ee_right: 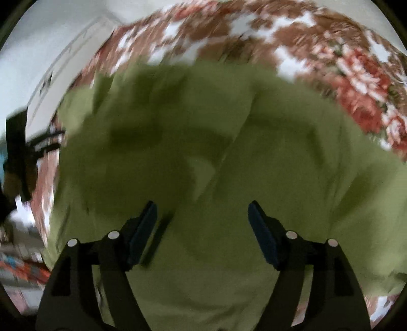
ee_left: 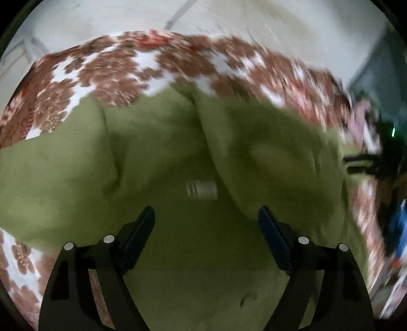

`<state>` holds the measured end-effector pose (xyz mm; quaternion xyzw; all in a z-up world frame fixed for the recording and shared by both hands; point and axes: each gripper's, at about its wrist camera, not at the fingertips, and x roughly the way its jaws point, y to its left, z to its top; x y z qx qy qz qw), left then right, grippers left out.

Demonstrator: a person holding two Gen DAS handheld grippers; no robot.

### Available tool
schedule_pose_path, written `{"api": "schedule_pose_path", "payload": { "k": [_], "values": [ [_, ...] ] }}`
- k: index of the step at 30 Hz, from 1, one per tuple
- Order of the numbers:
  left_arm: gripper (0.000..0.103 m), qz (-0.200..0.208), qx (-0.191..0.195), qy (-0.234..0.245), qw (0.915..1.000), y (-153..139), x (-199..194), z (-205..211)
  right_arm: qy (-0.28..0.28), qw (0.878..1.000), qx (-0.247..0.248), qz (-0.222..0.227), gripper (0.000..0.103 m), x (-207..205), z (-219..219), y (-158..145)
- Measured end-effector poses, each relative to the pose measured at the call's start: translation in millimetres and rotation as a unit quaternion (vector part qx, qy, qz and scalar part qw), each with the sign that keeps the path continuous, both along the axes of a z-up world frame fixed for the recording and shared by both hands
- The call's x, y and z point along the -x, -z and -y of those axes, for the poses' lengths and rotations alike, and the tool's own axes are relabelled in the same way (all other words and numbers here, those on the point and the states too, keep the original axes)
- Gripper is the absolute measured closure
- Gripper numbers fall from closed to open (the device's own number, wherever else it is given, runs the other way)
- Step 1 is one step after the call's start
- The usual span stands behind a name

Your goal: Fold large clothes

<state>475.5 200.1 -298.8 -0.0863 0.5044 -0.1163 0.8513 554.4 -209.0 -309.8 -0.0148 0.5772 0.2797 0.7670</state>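
Observation:
An olive-green garment (ee_left: pixel 165 157) lies spread on a floral bedspread (ee_left: pixel 106 73), with a raised fold running down its middle and a small white label (ee_left: pixel 202 189) on it. My left gripper (ee_left: pixel 206 216) is open and empty, just above the cloth below the label. The same green garment (ee_right: pixel 254 152) fills the right wrist view, blurred by motion. My right gripper (ee_right: pixel 202 211) is open and empty above it. The right gripper also shows in the left wrist view at the right edge (ee_left: pixel 361 163), and the left gripper in the right wrist view at the left edge (ee_right: pixel 43 142).
The brown, red and white floral bedspread (ee_right: pixel 330 51) surrounds the garment. A pale wall (ee_left: pixel 229 17) rises behind the bed. Blurred colourful items (ee_left: pixel 399 229) sit past the bed's right side, and others (ee_right: pixel 23 264) at the left in the right wrist view.

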Motion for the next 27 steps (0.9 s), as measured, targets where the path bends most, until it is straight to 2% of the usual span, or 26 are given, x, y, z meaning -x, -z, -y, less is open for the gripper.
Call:
{"api": "schedule_pose_path", "payload": {
  "k": [1,5,8,10,12,13,14,15,16,18,19,21,22,24,25,26,27],
  "values": [
    [0.021,0.004,0.012,-0.016,0.9998,-4.0,-20.0,-5.7,0.012,1.000,-0.009,0.004,0.027,-15.9,-1.3,-4.5],
    [0.021,0.006,0.057,-0.022,0.9981,-3.8,-89.4,8.2,0.057,0.997,-0.044,0.005,0.027,-85.5,-20.8,-9.9],
    [0.023,-0.019,0.080,-0.025,0.9963,21.4,-131.5,21.8,0.075,0.996,-0.048,-0.017,0.027,-129.2,-37.5,11.2],
    [0.030,-0.039,0.084,-0.017,0.9955,38.2,-154.2,29.3,0.074,0.996,-0.034,-0.035,0.031,-147.6,-47.5,30.2],
    [0.057,-0.067,0.104,0.016,0.9921,57.3,-173.8,41.8,0.072,0.996,-0.028,-0.049,0.040,-160.4,-55.0,45.9],
    [0.063,-0.075,0.097,0.024,0.9921,63.3,-178.3,45.8,0.069,0.995,-0.036,-0.061,0.046,-166.9,-57.7,55.4],
    [0.083,-0.079,0.078,0.031,0.9933,69.9,-183.9,51.9,0.071,0.994,-0.041,-0.068,0.050,-168.4,-58.3,62.2],
    [0.096,-0.078,0.075,0.037,0.9934,73.3,-187.5,55.3,0.077,0.993,-0.050,-0.077,0.062,-172.7,-57.7,69.9],
    [0.096,-0.072,0.080,0.039,0.9934,72.9,-190.0,57.1,0.081,0.992,-0.058,-0.082,0.073,-172.4,-57.2,73.8],
    [0.097,-0.056,0.086,0.042,0.9939,63.7,-196.9,57.7,0.088,0.988,-0.083,-0.092,0.085,-175.2,-54.1,78.0],
    [0.099,-0.038,0.084,0.037,0.9950,54.2,-200.4,55.7,0.085,0.989,-0.085,-0.082,0.088,-178.8,-53.2,71.2],
    [0.099,-0.007,0.083,0.027,0.9961,38.1,-206.8,49.3,0.062,0.994,-0.077,-0.047,0.090,-181.5,-54.9,49.2],
    [0.099,0.001,0.069,0.024,0.9973,35.0,-210.6,49.0,0.054,0.995,-0.072,-0.029,0.090,-182.4,-58.1,39.9],
    [0.096,-0.005,0.021,0.033,0.9992,45.8,-215.4,54.3,0.037,0.997,-0.060,0.004,0.090,-182.3,-65.9,23.8],
    [0.095,-0.013,0.010,0.036,0.9992,52.7,-215.8,55.0,0.032,0.998,-0.046,0.014,0.090,-180.1,-70.4,23.6],
    [0.090,-0.025,0.003,0.040,0.9989,62.7,-214.6,56.9,0.028,0.999,-0.029,0.018,0.090,-178.2,-74.8,27.6],
    [0.078,-0.029,-0.003,0.040,0.9988,66.7,-211.4,58.2,0.025,1.000,-0.010,0.017,0.089,-176.5,-78.9,35.8]
  ]
}}
